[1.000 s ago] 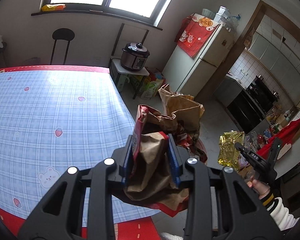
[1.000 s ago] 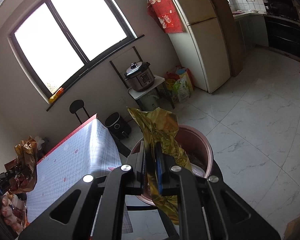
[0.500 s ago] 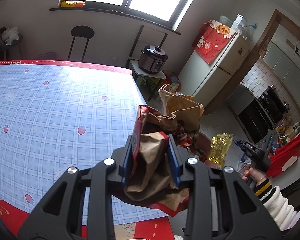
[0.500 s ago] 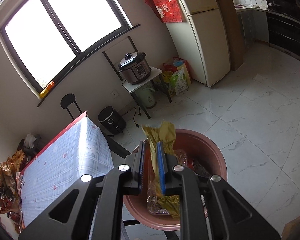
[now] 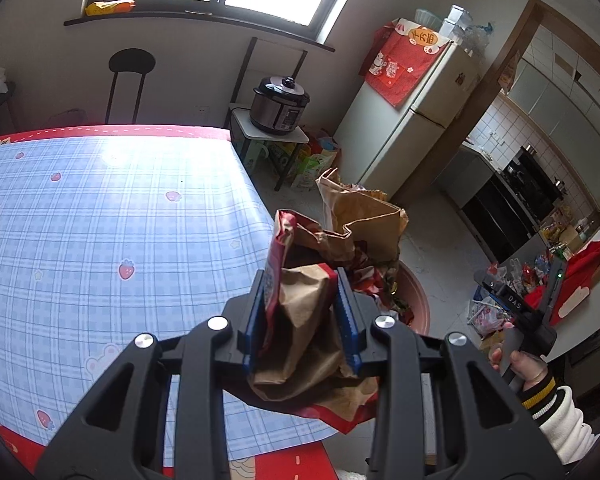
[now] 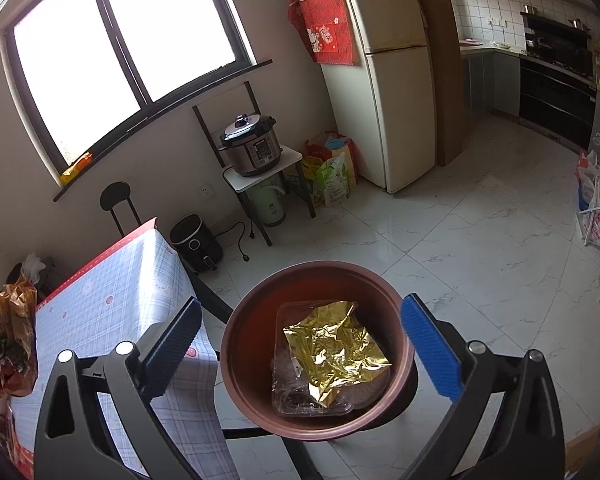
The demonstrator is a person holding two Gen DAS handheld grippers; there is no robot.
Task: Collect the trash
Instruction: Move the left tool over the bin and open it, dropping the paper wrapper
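My left gripper [image 5: 302, 292] is shut on a crumpled brown paper bag [image 5: 364, 216] stuffed with red wrappers, held over the table's near corner. Just beyond it shows the rim of a reddish-brown bin [image 5: 416, 300]. My right gripper [image 6: 300, 308] hangs above that bin [image 6: 252, 320] with its jaws opening wide and nothing between the pads. A gold foil wrapper [image 6: 334, 348] lies loose inside the bin on a clear plastic container [image 6: 296, 396]. The left wrist view catches the right gripper [image 5: 516, 296] in a hand with a striped cuff. The paper bag [image 6: 14, 336] shows at the left edge.
A table with a blue checked cloth [image 5: 100, 220] fills the left side. A pressure cooker [image 6: 252, 148] sits on a small stand by the wall, an air fryer [image 6: 194, 246] on the floor, a fridge [image 6: 384, 80] beyond. Bags line the right floor edge [image 6: 596, 216].
The right gripper's jaws spread apart and let go of the gold wrapper, which dropped into the bin. The left gripper keeps its hold on the paper bag.
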